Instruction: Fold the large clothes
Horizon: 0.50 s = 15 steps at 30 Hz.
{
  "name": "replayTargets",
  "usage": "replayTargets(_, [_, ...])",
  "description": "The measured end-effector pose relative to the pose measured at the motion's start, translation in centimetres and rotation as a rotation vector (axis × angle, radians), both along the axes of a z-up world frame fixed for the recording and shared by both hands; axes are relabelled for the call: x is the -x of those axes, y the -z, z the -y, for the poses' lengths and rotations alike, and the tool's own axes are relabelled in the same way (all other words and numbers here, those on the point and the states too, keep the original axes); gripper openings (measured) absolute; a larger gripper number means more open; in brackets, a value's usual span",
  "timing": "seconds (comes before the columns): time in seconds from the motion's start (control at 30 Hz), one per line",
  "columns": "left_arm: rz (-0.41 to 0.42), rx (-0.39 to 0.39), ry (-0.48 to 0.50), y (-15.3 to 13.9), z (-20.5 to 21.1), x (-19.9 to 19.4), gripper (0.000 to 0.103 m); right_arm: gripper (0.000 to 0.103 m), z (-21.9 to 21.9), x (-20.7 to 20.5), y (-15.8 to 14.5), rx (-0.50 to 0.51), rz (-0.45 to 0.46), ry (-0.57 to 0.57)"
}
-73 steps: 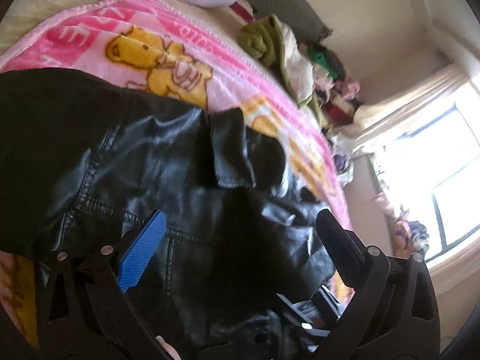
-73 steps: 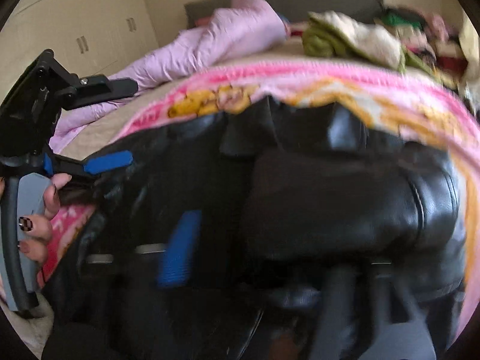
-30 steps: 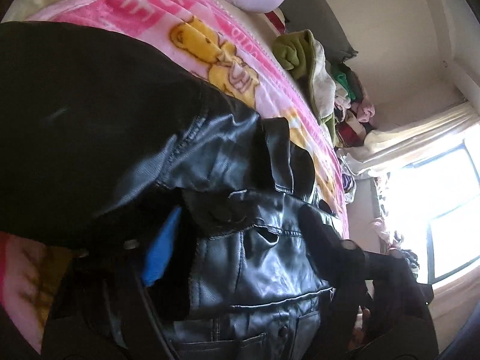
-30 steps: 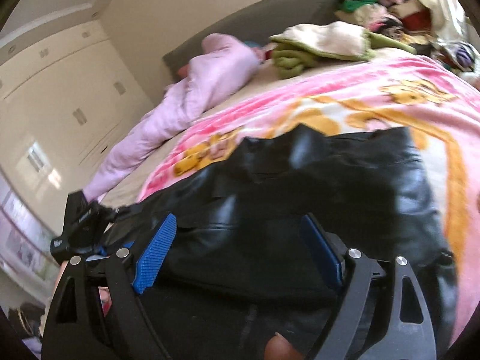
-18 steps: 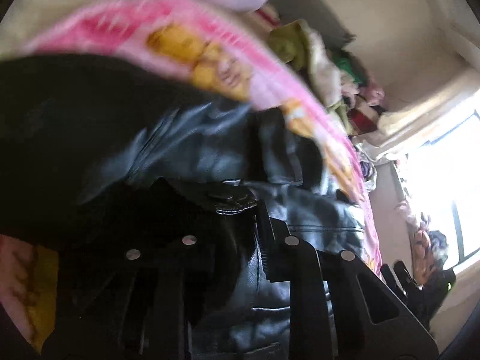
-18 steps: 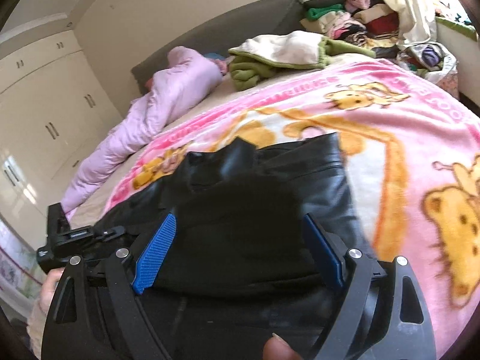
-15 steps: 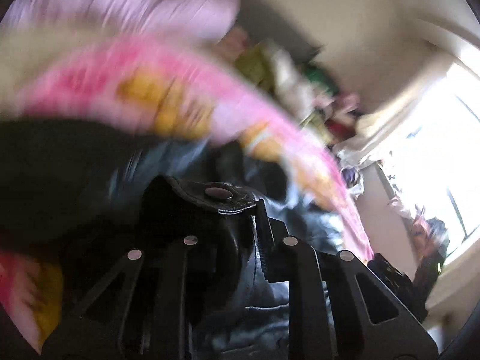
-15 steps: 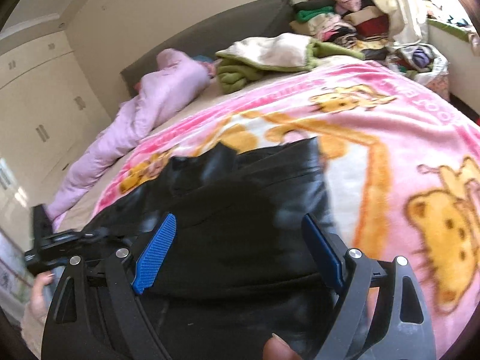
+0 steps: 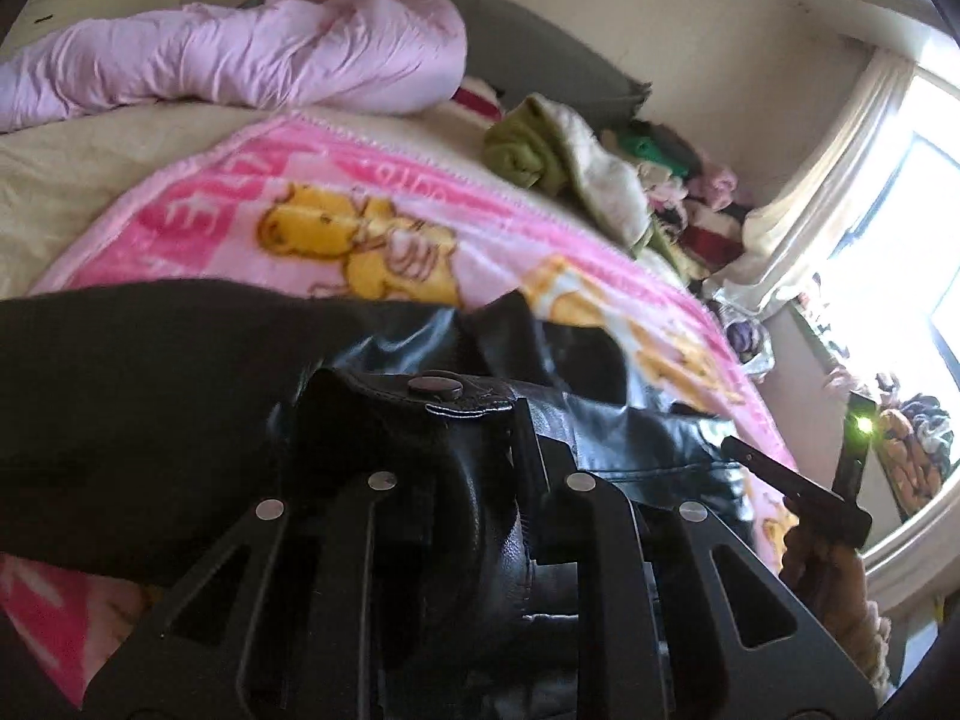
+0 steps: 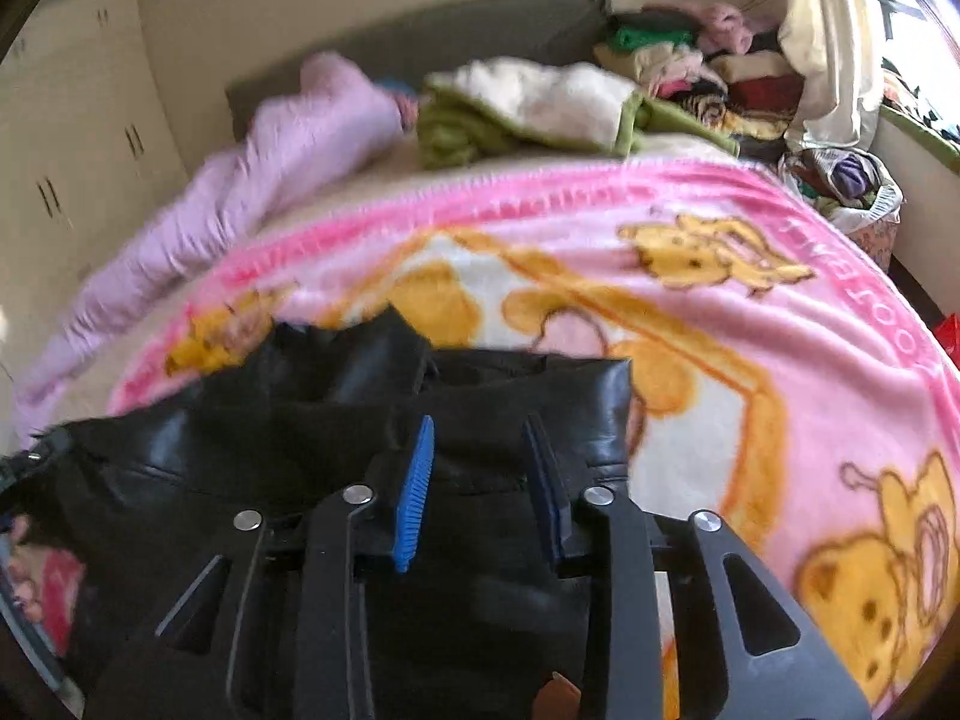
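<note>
The black leather jacket (image 9: 630,438) is lying on the bed, on top of a pink blanket (image 10: 750,312) with yellow cartoon bears, towards the near edge. A matte black panel of it spreads off to the left in the left wrist view, and the shinier leather bunches up in the middle.

The left tongs (image 9: 474,438) are pressed together on a thick fold of the jacket. A flap with a round metal snap (image 9: 437,385) sticks up right above where they clamp, and the leather bulges out between the two fingers.

The right tongs (image 10: 480,480) sit over the jacket's right part with their blue pads (image 10: 414,498) only narrowly apart, black fabric showing in the gap. I honestly can't tell if they're actually pinching it or just sitting over it. The other tool's handle and the hand holding it peek in at the right edge of the left view.

Further back on the bed: a lilac duvet (image 9: 252,54) bunched along the grey headboard (image 10: 480,42), then a green and cream pile (image 10: 540,108) beside it, and a stack of mixed clothes (image 10: 708,66) in the corner. A cream curtain (image 9: 840,180) hangs by the bright window (image 9: 912,276), and white wardrobe doors (image 10: 78,138) line the left wall.
</note>
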<state>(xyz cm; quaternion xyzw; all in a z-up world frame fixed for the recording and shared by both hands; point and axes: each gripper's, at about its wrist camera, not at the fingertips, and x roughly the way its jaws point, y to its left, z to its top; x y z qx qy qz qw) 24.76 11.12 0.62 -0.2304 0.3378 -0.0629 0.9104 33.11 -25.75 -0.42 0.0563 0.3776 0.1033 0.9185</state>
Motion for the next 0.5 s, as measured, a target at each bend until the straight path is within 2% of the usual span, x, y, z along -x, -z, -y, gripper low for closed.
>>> replayTargets(0.2, [-0.174,-0.030,-0.017,4.4,-0.1,-2.0,0.013,0.027,-0.7,-2.7,4.9,0.222,-0.098,0.033])
replayTargets(0.33, [-0.221,-0.016,-0.029,5.9,-0.9,-2.4,0.018,0.026,0.8,-3.4,6.8,0.150,-0.127,0.054])
replayTargets(0.4, [-0.210,-0.013,-0.028,5.4,-0.9,-2.1,0.021,0.026,0.7,-3.5,6.7,0.155,-0.130,0.054])
replayTargets(0.5, [-0.168,-0.004,-0.027,3.9,-1.1,-1.2,0.032,0.029,0.6,-2.4,5.6,0.143,-0.106,0.050])
